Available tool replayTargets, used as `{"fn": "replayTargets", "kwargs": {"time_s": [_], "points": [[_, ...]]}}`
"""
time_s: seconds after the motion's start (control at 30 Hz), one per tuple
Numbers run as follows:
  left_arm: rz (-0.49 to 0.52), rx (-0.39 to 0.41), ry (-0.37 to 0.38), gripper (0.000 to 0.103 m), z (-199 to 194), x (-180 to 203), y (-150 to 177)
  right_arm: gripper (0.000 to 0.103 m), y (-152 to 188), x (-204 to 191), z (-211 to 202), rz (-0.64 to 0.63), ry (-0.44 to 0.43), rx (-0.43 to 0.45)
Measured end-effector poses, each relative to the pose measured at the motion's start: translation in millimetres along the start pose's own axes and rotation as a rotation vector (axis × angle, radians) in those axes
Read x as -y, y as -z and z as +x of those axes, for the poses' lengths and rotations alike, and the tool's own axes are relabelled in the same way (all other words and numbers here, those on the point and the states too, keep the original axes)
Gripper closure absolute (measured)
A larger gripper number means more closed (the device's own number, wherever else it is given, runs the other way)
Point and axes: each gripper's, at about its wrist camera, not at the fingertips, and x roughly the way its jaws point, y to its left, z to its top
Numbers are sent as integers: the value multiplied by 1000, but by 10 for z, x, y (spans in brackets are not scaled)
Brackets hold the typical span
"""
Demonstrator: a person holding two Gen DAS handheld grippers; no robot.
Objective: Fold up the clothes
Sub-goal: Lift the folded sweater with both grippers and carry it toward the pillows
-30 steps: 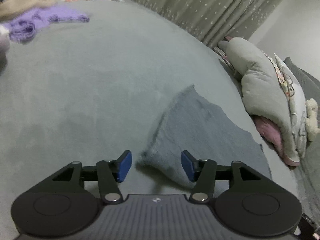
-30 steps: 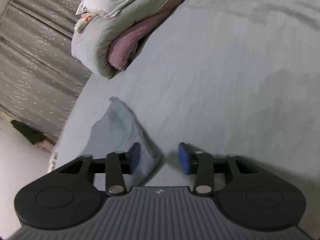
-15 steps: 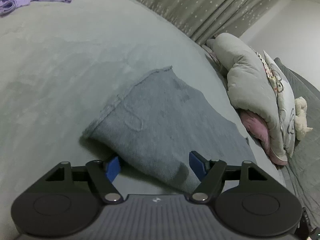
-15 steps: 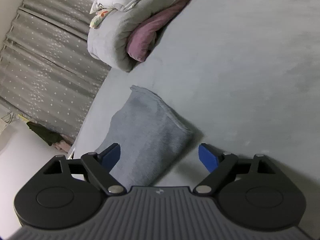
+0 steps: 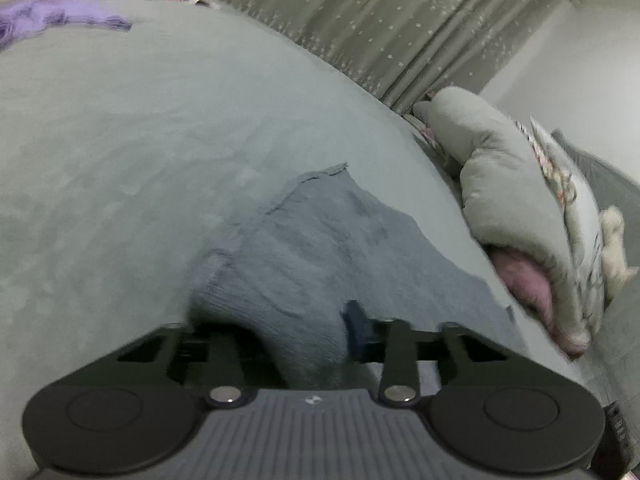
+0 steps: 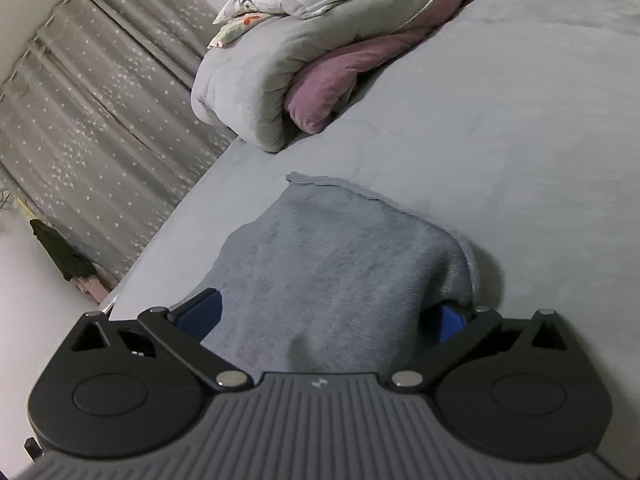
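Both tongs straddle the grey garment's (image 6: 332,264) near edge.

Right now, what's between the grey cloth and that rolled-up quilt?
Only bare grey bed cover. The right wrist view shows an open strip between the cloth and the quilt, with nothing lying on it.

Garment (image 6: 332,264) was grey-blue; bedspread (image 6: 500,152) pale grey-green. Curtain (image 6: 92,120), at ten o'clock, was grey with small white stars. Duvet (image 6: 256,76) was grey, lined mauve. Finger pads (image 6: 200,314) were blue.
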Motion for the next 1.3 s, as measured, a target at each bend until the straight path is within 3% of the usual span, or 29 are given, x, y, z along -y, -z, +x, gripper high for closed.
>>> {"fn": "replayTargets", "kwargs": {"time_s": [0.03, 0.23, 0.47, 0.53, 0.7, 0.77, 0.87, 0.97, 1.07, 1.17, 1.27, 1.3], "points": [[-7, -7, 2, 86, 11, -12, -31, 87, -13, -15, 2, -2, -2, 1], [98, 22, -30, 91, -159, 202, -180, 86, -87, -102, 12, -14, -14, 7], [57, -4, -85, 91, -373, 180, -610, 86, -399, -173, -260, -92, -46, 39], [66, -3, -66, 91, -539, 303, -707, 87, -466, -273, -401, -124, -68, 53], [93, 62, 56, 91, -1177, 652, -1021, 87, -830, -601, -1092, -226, -226, 162], [97, 85, 94, 91, -1379, 809, -1132, 87, -1027, -423, -1248, -196, -219, 208], [143, 56, 109, 91, -1335, 1287, -1245, 87, -1329, -109, -1459, -141, -196, 278], [259, -14, 92, 91, -973, 2004, -1205, 87, -1630, 206, -1670, -85, -173, 348], [333, -86, 123, 91, -620, 2630, -1063, 87, -1932, 521, -1881, -29, -149, 417], [416, -153, 258, 90, -170, 3655, -755, 87, -2234, 835, -2092, 27, -125, 486], [477, -173, 415, 90, 191, 4490, -383, 87, -2362, 966, -2467, -63, -2, 700], [500, -175, 473, 90, 319, 4788, -225, 87, -2349, 1032, -2622, -122, 87, 817]]}}
